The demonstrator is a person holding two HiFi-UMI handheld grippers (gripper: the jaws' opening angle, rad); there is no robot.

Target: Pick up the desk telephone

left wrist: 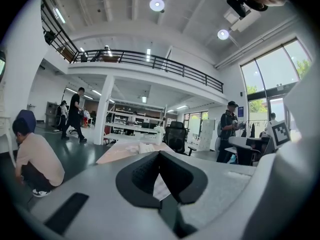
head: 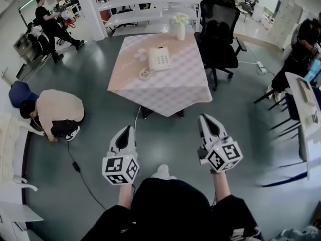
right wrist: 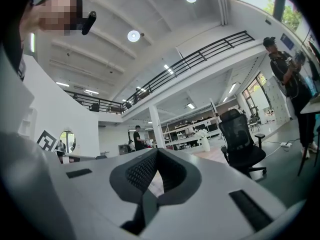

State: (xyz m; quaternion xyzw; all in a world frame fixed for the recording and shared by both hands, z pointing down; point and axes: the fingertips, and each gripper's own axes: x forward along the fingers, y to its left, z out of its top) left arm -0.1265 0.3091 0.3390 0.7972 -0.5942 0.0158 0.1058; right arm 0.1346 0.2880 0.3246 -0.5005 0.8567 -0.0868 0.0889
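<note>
The white desk telephone sits on a table covered with a pale checked cloth, its handset lying off to its left with a coiled cord. Both grippers hover over the floor well short of the table, pointing toward it. My left gripper is shut with nothing in it. My right gripper is likewise shut and holds nothing. In the left gripper view the closed jaws point at the distant table. The right gripper view shows closed jaws as well.
A white vase of flowers stands at the table's far edge. A black office chair is at its right. A person crouches on the floor at left, with a cable running nearby. A desk stands at right.
</note>
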